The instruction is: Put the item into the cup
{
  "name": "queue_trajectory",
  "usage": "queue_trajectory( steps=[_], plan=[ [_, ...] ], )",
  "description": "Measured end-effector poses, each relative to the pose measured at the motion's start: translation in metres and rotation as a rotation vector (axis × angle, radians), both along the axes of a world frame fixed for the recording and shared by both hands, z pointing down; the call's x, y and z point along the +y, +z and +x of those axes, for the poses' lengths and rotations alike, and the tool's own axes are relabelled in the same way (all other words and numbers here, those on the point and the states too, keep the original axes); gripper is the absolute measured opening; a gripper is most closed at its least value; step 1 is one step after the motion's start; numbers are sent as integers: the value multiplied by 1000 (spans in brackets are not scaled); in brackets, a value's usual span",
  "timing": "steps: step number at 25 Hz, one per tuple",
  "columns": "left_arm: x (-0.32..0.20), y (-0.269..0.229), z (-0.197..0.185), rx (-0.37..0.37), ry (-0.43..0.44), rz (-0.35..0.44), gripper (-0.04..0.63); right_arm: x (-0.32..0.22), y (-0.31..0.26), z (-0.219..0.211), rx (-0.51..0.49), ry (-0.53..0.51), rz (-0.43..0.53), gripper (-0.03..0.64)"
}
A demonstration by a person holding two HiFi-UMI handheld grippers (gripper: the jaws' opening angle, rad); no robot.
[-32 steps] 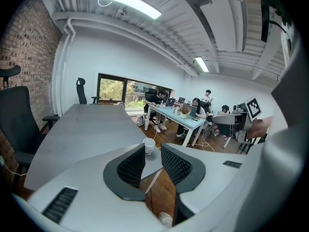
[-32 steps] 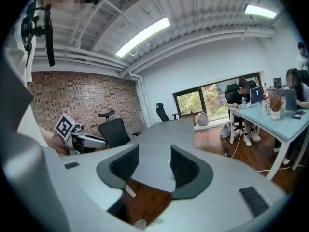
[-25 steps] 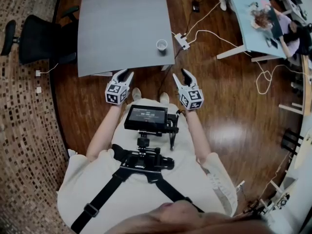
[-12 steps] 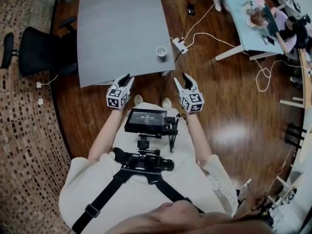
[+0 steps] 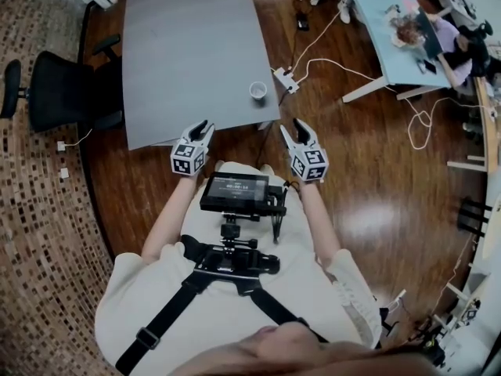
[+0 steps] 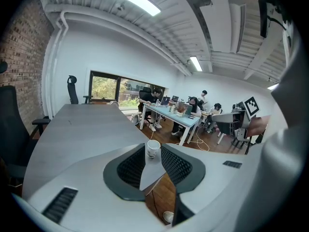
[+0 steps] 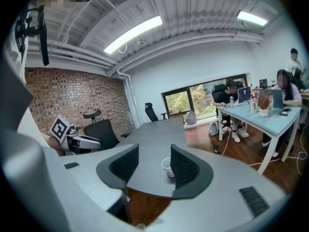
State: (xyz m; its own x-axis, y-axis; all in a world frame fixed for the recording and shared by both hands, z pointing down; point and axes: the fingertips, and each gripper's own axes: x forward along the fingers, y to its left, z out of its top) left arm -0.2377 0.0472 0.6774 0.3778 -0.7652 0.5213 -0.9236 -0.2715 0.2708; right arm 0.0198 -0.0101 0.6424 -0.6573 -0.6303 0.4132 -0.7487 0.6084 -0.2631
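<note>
**A:** How do the grippers stand?

**B:** The left gripper [image 5: 202, 128] is spread wide with nothing held in it. The right gripper [image 5: 295, 127] is likewise released and empty. Both are held out in front of the person [image 5: 235, 304], side by side and well apart.

**A:** Where are they relative to the table?

**B:** The left one sits at the near edge of the grey table [image 5: 196, 45]. The right one hangs over the wooden floor [image 5: 368, 171], just off the table's near right corner.

**A:** And the cup?

**B:** The cup [image 5: 258, 92] is white and stands upright on the table near that same corner. It is beyond both grippers and neither touches it. In each gripper view it shows in the gap between the jaws, farther off on the tabletop.

**A:** What else is around?

**B:** A black office chair [image 5: 55, 84] stands at the table's left side. What looks like a power strip [image 5: 282, 78] with a white cable lies on the floor just right of the cup's corner. Farther right is a pale blue table [image 5: 387, 45] with people [image 5: 427, 30] seated at it. A small screen [image 5: 233, 190] rides on the person's chest harness [image 5: 235, 263].
</note>
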Motion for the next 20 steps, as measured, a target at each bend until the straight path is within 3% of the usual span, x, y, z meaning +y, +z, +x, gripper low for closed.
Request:
queue_trajectory(
  steps=[20],
  plan=[
    [0,9,-5,-8,0,-11,106,1,-4,-14,56,-47,63,216]
  ],
)
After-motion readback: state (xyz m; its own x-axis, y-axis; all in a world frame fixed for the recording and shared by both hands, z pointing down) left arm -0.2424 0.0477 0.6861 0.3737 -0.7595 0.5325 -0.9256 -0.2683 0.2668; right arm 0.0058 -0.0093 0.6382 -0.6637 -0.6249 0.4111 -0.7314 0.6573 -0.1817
